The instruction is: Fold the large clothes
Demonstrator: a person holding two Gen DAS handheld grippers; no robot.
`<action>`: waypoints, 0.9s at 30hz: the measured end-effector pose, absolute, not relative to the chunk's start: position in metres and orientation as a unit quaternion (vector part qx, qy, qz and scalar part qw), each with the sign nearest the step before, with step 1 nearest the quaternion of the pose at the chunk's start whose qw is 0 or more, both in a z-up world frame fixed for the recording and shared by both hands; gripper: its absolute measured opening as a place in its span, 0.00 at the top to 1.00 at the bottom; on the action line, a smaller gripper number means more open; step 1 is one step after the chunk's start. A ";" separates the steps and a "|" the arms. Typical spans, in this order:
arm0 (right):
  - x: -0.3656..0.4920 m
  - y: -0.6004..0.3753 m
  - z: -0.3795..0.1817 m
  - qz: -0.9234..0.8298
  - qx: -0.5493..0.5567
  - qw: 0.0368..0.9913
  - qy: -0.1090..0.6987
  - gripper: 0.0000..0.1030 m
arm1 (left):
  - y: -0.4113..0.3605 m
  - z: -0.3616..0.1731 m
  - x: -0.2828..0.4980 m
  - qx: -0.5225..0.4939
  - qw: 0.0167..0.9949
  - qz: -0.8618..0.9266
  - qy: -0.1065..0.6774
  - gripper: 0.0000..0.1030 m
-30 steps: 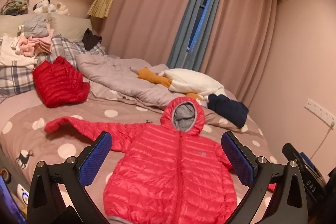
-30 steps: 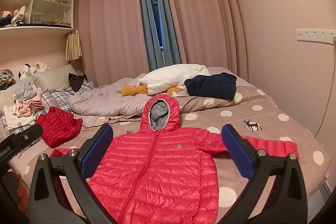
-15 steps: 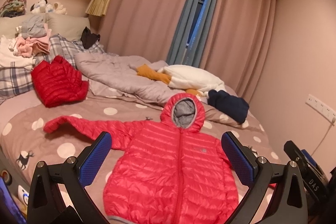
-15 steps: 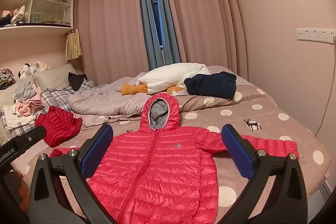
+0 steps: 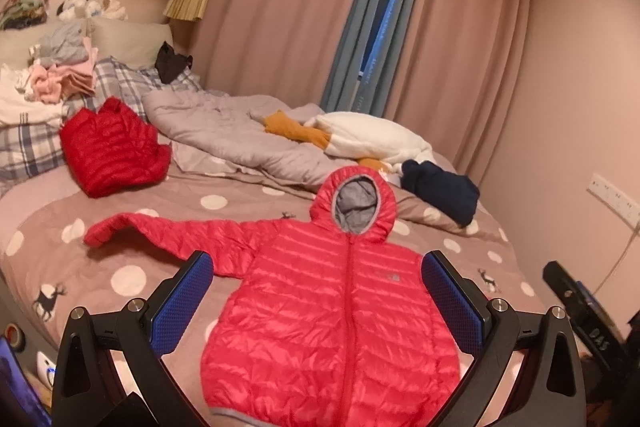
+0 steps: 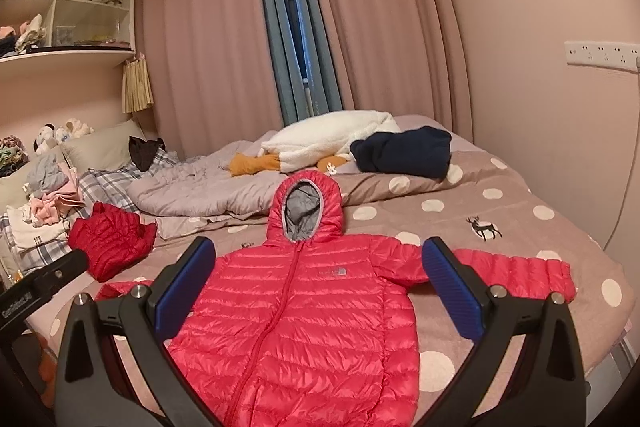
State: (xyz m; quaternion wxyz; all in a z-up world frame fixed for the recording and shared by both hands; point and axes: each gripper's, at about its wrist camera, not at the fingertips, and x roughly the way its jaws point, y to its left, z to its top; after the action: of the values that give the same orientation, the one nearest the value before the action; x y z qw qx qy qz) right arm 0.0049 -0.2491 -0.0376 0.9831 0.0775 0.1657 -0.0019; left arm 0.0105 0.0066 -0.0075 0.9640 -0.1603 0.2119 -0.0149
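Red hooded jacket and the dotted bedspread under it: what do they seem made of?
Red hooded jacket: looks like thin synthetic shell over padding, slightly glossy; stitched horizontal puffed channels catch the light. Dotted bedspread: probably soft matte woven or brushed fabric; no sheen, gentle folds, printed dots and deer.

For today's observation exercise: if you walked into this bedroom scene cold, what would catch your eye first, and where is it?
The bright red hooded puffer jacket dominates, spread flat and zipped on the polka-dot bedspread, sleeves out to both sides. Both open grippers, left gripper and right gripper, hover above it, holding nothing. Behind, a second red puffer lies bunched near the plaid pillows.
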 end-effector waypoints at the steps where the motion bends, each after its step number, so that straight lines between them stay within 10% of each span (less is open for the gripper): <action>1: 0.005 -0.249 -0.038 -0.006 0.078 0.983 0.167 0.00 | 0.009 -0.007 0.011 -0.166 0.963 -0.015 0.211 0.00; 27: 0.018 -0.231 -0.040 0.004 0.040 0.982 0.187 0.00 | 0.004 -0.011 0.016 -0.166 0.961 0.001 0.221 0.00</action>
State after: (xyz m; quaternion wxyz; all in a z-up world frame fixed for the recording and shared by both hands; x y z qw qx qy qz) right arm 0.0185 -0.2310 -0.0396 0.9816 0.0397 0.1866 0.0045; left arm 0.0159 0.0042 -0.0106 0.9610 -0.1661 0.2211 0.0010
